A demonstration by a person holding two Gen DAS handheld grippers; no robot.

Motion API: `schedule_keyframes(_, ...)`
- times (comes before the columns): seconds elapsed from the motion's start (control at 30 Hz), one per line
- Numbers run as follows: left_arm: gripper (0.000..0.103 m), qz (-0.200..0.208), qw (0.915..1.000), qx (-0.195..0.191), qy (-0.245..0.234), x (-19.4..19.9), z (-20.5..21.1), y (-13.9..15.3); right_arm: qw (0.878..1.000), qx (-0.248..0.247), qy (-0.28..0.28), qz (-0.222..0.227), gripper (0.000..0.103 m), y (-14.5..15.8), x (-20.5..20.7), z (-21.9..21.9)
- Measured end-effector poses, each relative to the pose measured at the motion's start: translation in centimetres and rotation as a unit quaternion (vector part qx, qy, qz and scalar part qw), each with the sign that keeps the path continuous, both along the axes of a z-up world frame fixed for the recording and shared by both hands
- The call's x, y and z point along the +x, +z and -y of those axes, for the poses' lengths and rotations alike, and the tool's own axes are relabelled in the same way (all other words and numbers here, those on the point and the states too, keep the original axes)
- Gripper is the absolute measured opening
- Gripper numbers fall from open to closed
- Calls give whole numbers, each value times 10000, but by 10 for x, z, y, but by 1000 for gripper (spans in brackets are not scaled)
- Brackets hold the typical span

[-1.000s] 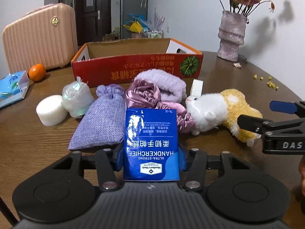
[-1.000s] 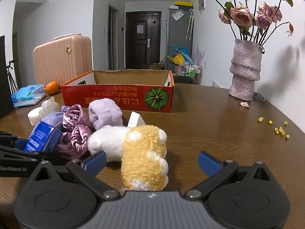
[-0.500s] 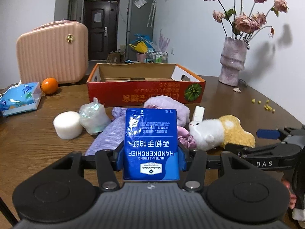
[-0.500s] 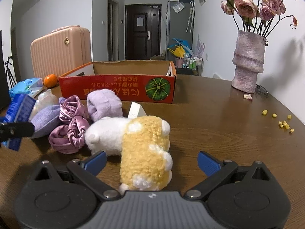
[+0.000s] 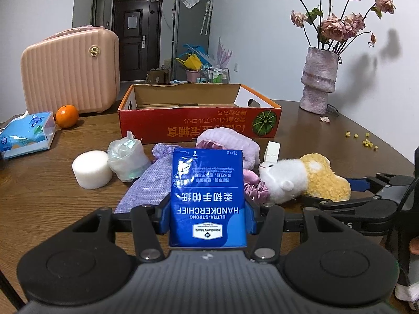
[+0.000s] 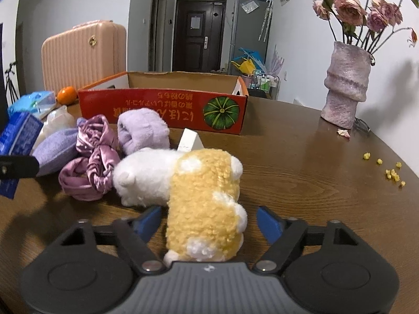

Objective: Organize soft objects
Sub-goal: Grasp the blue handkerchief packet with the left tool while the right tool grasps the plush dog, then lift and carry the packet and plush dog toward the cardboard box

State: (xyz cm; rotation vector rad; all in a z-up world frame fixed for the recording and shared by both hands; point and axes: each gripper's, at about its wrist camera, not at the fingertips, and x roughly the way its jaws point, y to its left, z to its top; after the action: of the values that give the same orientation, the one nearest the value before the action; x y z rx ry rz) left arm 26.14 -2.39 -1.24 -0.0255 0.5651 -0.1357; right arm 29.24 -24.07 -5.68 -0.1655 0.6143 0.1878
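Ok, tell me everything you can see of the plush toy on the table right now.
The plush toy is a small fluffy animal with a white front half and a yellow curly-pile rear with white patches. It lies on its side on the brown wooden table, head toward the pink satin scrunchie, against a small white box behind. The right gripper straddles its rear; its jaws have just been closing, with a gap still visible at the right pad.
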Motion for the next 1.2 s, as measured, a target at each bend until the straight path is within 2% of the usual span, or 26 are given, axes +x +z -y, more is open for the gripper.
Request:
schedule_keyframes(0.07,52,-2,10000,7,-6,0,0,0,10000,-42,29,-51,56,-2,1,-2)
schedule_keyframes(0.1,52,-4,10000,12,-4,0,0,-1,9999,-43,47,-81,53,-2,1,-2)
schedule_keyframes(0.27,52,1,10000,23,-2,0,1,-1,10000,-51,9,24,49,-1,-2,-1)
schedule_keyframes(0.83,52,60,9999,-27,101,-1,-4,3,9975,248,18,665,47,17,-18,6)
schedule_keyframes(1.2,52,186,9996,17,194,0,-11,15,9946,353,90,973,47,33,-20,5)
